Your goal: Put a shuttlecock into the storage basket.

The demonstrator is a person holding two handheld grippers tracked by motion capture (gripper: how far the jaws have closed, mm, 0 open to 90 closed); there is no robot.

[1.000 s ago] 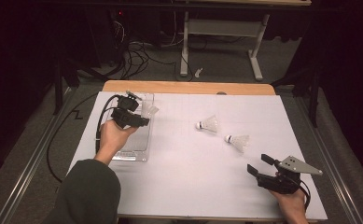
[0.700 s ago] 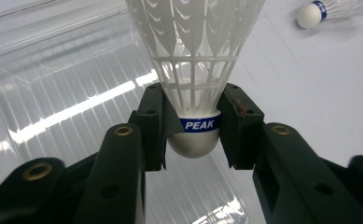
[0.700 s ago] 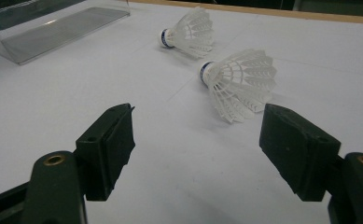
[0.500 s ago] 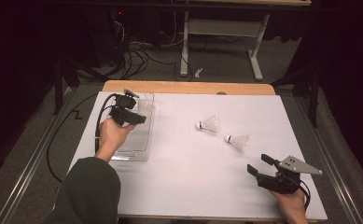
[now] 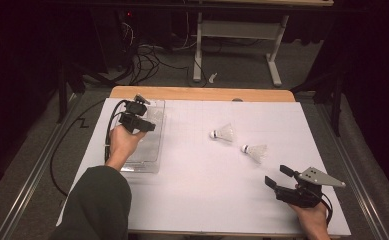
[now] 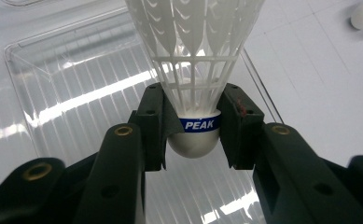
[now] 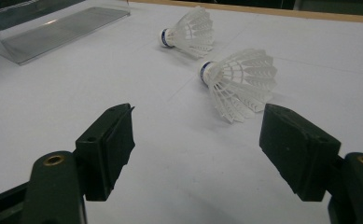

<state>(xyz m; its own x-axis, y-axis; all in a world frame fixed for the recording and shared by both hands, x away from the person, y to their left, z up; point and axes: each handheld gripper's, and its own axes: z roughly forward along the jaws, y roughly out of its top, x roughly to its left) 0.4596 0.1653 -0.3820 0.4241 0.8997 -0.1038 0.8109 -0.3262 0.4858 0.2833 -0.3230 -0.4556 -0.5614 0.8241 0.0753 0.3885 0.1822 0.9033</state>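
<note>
Left gripper [image 5: 147,120] held over the far end of the clear tray [image 5: 149,162], which sits at the table's [image 5: 192,200] left side; jaws clamped on a shuttlecock [image 6: 195,70] at its cork base, blue "PEAK" band between the pads, feather skirt pointing away from the gripper, tray floor beneath it; right of the tray, two more shuttlecocks lie on their sides on the white tabletop: the nearer-to-tray one [image 5: 223,133], then a second [image 5: 254,151] just beside it, apart, both corks toward the tray; farthest from the tray, right gripper [image 5: 278,176] at the near edge, jaws spread wide, holding nothing, aimed at the second shuttlecock.
</note>
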